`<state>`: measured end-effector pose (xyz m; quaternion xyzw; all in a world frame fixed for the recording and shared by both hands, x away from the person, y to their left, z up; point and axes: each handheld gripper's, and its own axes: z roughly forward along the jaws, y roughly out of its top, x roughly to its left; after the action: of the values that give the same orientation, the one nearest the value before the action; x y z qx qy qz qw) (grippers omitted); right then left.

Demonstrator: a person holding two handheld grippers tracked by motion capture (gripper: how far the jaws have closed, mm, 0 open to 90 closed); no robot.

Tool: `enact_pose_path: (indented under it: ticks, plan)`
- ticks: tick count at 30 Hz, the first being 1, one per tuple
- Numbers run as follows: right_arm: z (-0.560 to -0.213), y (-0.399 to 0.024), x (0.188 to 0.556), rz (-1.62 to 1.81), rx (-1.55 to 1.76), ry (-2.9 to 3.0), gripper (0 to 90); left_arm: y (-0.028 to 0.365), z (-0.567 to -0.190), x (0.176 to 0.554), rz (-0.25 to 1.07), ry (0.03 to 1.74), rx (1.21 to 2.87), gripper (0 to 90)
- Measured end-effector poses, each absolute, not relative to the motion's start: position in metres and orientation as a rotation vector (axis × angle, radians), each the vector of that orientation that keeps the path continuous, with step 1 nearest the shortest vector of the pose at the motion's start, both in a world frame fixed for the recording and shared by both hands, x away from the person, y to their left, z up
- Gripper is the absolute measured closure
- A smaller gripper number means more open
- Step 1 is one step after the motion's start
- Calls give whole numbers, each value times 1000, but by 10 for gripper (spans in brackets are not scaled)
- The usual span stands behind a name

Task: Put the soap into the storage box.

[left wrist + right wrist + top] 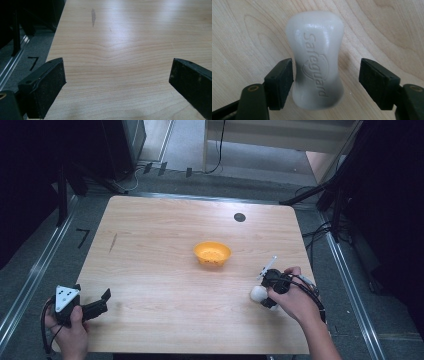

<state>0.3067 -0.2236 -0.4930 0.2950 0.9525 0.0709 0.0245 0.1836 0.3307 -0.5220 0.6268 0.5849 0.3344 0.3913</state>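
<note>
Right gripper [325, 82] released, jaws straddling the Safeguard soap bar [317, 67] on the table [165, 270]; one jaw touching, other apart. Center first, then clench at the waist. Left gripper [117, 82] released, idle.

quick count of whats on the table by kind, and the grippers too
bowl, orange: 1
soap bar, white, lying on the table between the open right gripper's jaws: 1
grippers: 2, the left gripper and the right gripper, both open
total: 4
</note>
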Motion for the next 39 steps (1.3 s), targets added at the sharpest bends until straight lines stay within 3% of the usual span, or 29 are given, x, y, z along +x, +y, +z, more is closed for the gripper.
enact_pose_path:
  ticks: [8,10,39]
  plan:
    - [-498,-218,310,242,908,2982,403,331,-522,184,851,1484,1590,12]
    - [-501,-215,311,228,899,2994,469,331,-522,184,851,1484,1591,12]
    - [-506,-213,309,250,809,2996,498,330,-522,184,858,1481,1600,12]
